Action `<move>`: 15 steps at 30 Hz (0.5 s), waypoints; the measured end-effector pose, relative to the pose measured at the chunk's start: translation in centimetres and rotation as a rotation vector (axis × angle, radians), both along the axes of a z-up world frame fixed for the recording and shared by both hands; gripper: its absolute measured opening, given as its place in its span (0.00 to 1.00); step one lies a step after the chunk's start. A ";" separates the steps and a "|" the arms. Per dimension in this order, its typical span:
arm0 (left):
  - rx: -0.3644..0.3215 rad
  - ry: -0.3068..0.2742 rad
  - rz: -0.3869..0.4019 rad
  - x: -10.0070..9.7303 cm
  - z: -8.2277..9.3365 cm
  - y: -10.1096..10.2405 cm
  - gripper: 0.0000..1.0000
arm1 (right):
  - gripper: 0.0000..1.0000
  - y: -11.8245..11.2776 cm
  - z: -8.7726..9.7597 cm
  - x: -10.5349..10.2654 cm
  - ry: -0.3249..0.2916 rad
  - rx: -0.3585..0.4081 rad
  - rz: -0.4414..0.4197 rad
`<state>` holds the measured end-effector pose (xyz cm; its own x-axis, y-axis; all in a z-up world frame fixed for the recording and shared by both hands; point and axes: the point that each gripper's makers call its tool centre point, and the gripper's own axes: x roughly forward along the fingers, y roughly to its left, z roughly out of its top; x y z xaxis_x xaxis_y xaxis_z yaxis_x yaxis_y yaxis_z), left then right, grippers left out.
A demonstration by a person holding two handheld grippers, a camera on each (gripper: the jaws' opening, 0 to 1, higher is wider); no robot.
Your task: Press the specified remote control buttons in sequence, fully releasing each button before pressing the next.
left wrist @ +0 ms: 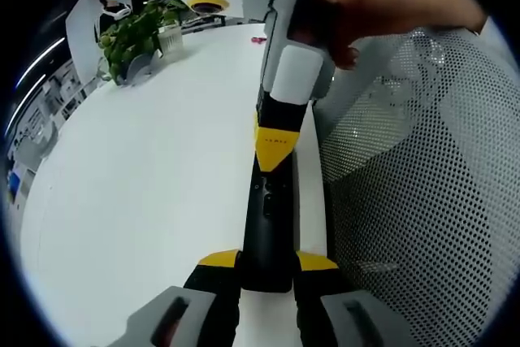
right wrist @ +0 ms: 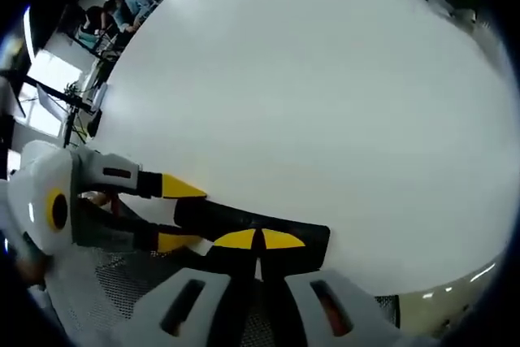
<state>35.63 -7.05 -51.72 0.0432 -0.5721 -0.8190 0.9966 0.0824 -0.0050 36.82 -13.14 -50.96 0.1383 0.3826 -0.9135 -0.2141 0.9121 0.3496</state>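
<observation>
Greenery first: at the far left of the left gripper view a leafy potted plant (left wrist: 134, 34) stands near the far edge of the white table (left wrist: 154, 176), and a small red object (left wrist: 257, 39) lies further along that edge. Moving right, the black remote control (left wrist: 266, 225) lies lengthwise near the table's right border, its near end pinched between the yellow-tipped jaws of the left gripper (left wrist: 268, 262). At the remote's far end the right gripper (left wrist: 275, 145) comes down from above, its yellow tips drawn together and touching the remote's top face; a hand (left wrist: 382, 10) holds its body. There is small lettering on those yellow tips, too fine to read. Rightmost is a white mesh chair back (left wrist: 422, 184) beside the table.

In the right gripper view, the left gripper (right wrist: 183, 215) enters from the left, clamped across one end of the remote (right wrist: 252, 229). The right gripper's (right wrist: 258, 240) own tips sit pressed together on the remote's other end. Behind spreads the bare tabletop (right wrist: 325, 103), with people (right wrist: 114, 15) seated far off at upper left.
</observation>
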 end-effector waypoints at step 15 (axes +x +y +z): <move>0.003 -0.003 -0.004 -0.1 0.1 0.0 0.25 | 0.00 0.2 -0.4 -0.9 0.047 0.005 0.010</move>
<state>35.58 -7.06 -51.67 0.0432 -0.5702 -0.8204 0.9970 0.0780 -0.0017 35.97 -12.92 -51.32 0.0911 0.3886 -0.9169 -0.2061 0.9082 0.3644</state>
